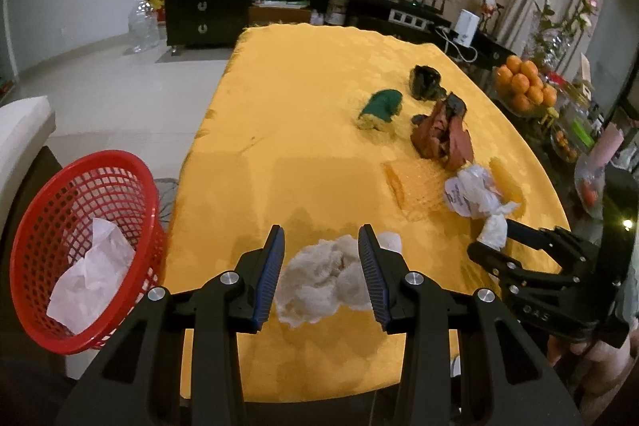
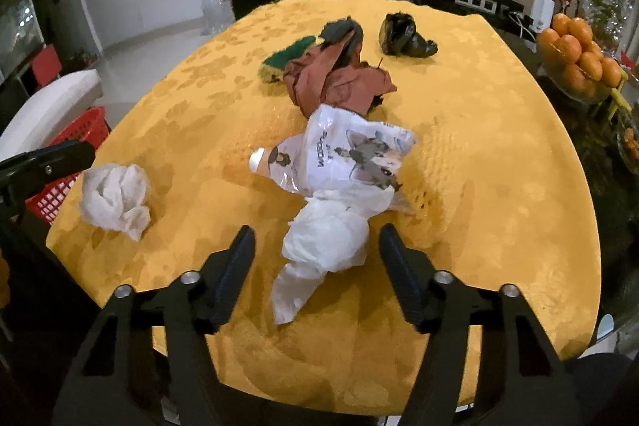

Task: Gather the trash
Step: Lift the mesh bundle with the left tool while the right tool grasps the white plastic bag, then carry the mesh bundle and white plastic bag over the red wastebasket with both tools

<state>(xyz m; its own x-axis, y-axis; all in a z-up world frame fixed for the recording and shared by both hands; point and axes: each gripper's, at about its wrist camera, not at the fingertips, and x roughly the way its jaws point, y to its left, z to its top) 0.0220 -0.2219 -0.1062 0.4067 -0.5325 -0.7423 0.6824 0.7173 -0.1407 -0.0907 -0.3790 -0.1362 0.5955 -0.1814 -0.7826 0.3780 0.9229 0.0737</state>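
Left tongs [image 1: 321,266] clamped on crumpled paper towel [image 1: 319,286] — carry left into red basket [image 1: 120,162]. Right tongs [image 2: 317,262] half-open astride white plastic bag [image 2: 331,218] — close fully before lifting.

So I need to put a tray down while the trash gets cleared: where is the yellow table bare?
Bare: the far end beyond the black bag, and the left strip from the green wad toward the red basket. Crowded: the right side, where the brown wrapper and white plastic bag touch, and the near edge, with the crumpled tissue.
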